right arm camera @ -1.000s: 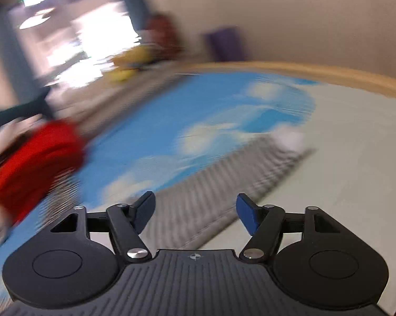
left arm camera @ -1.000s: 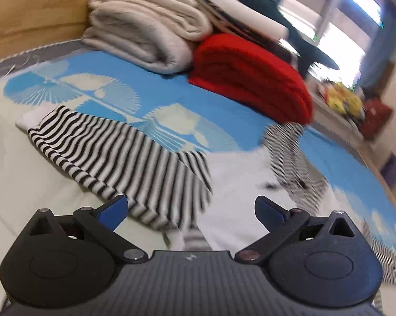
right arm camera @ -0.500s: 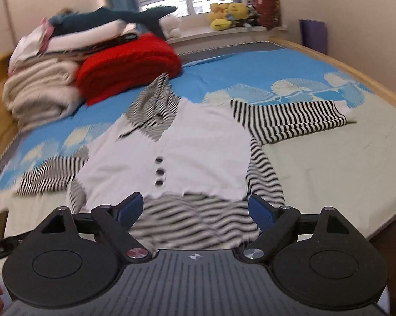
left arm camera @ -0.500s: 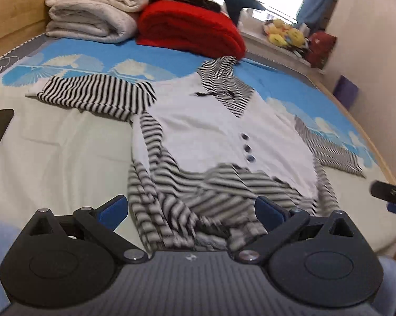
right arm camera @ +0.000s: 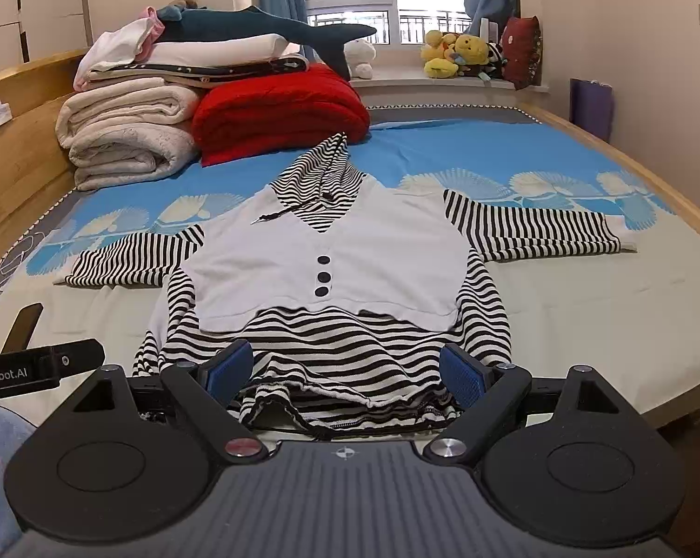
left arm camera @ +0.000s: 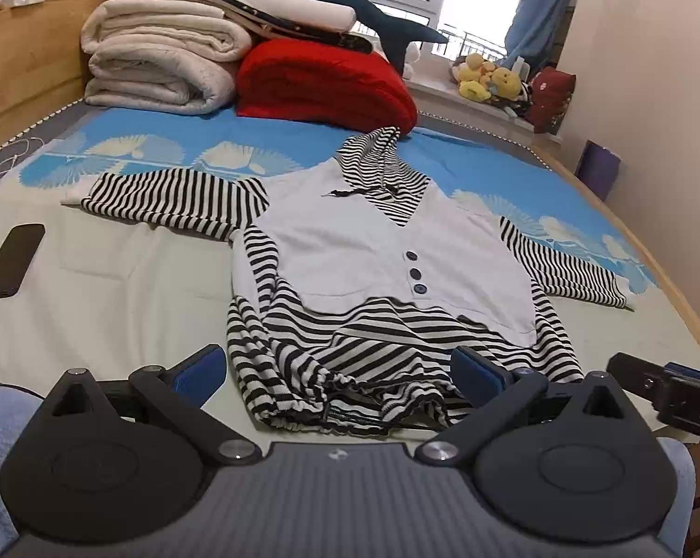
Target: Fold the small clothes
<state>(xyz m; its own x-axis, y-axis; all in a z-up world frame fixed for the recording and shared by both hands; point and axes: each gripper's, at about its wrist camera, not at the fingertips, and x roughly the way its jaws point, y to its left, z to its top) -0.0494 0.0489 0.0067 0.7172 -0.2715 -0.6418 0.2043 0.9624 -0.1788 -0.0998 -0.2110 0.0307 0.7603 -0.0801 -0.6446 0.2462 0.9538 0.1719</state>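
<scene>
A small hooded top [left arm camera: 377,251] [right arm camera: 331,269] lies face up on the bed, white vest front with three dark buttons, black-and-white striped hood, sleeves and hem. Both sleeves are spread out sideways; the hem is bunched near the bed's front edge. My left gripper [left arm camera: 338,369] hovers open above that hem, nothing between its blue pads. My right gripper [right arm camera: 345,372] also hangs open over the hem, holding nothing. Part of the right gripper shows at the right edge of the left wrist view, and the left gripper's body [right arm camera: 38,365] at the left edge of the right wrist view.
Folded cream blankets [left arm camera: 159,65] [right arm camera: 126,130] and a red quilt [left arm camera: 322,83] [right arm camera: 280,107] are stacked at the head of the bed. A dark phone [left arm camera: 12,260] with a cable lies left of the top. Plush toys [right arm camera: 456,53] sit on the windowsill. A wooden bed frame [right arm camera: 629,158] borders the right side.
Both grippers pulled back from the sleeves toward the bed's front edge and rose a little; the whole top is now in view. The right jaws stand slightly wider than a second ago.
</scene>
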